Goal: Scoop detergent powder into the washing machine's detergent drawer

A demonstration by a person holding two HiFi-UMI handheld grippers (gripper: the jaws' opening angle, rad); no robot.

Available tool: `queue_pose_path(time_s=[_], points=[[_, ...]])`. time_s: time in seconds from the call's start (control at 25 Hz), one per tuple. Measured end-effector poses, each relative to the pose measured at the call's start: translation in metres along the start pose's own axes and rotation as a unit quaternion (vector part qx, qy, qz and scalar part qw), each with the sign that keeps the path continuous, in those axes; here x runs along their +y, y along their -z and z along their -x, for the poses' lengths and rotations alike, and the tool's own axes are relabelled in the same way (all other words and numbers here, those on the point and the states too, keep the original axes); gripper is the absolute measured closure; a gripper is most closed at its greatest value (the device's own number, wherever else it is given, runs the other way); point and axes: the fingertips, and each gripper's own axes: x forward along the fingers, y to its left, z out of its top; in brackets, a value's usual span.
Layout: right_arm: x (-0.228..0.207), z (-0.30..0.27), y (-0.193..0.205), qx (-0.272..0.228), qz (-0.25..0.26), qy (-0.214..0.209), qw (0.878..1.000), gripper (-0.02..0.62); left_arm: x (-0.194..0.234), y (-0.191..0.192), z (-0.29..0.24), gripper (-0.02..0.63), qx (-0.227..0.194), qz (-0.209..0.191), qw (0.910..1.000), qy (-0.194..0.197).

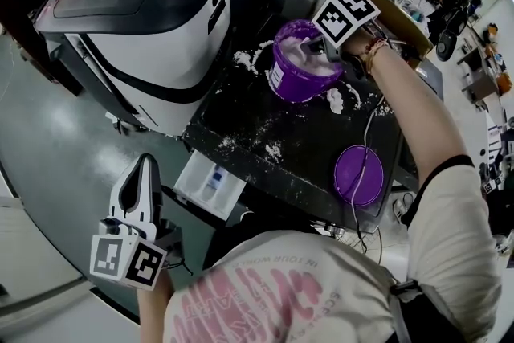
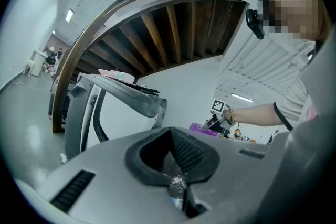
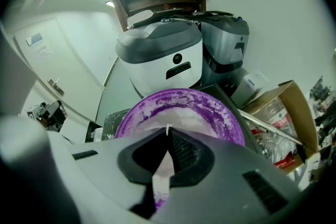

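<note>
A purple tub [image 1: 291,76] of white detergent powder [image 1: 309,60] stands on a black top [image 1: 265,116] beside the white washing machine [image 1: 136,20]. My right gripper [image 1: 313,52] points steeply down into the tub and is shut on a thin white scoop handle [image 3: 164,168]; the scoop's bowl is hidden. In the right gripper view the tub's rim [image 3: 223,113] curves round the right gripper [image 3: 168,131]. A white drawer [image 1: 210,182] sticks out below the black top's front. My left gripper [image 1: 147,162] hangs at the lower left, shut and empty, with powder grains on its jaws.
Spilled powder [image 1: 271,149] lies over the black top, and the tub's purple lid [image 1: 359,173] rests at its right. A cardboard box [image 1: 397,12] stands behind the tub. A second grey appliance [image 3: 226,44] sits next to the washing machine [image 3: 163,60]. The person's arm [image 1: 409,100] reaches over the top.
</note>
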Motion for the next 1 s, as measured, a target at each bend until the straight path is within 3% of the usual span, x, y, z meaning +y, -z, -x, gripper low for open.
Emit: queue_pose_path(time_s=[0.52, 1.0], points=[[0.017, 0.013, 0.002, -0.031, -0.023, -0.034, 0.999, 0.595, -0.006, -0.003, 0.004, 0.603, -0.003, 0.000, 1.0000, 0.007], [0.017, 0.028, 0.006, -0.101, -0.124, -0.072, 0.985, 0.594, -0.009, -0.008, 0.007, 0.603, -0.007, -0.002, 0.9998, 0.017]])
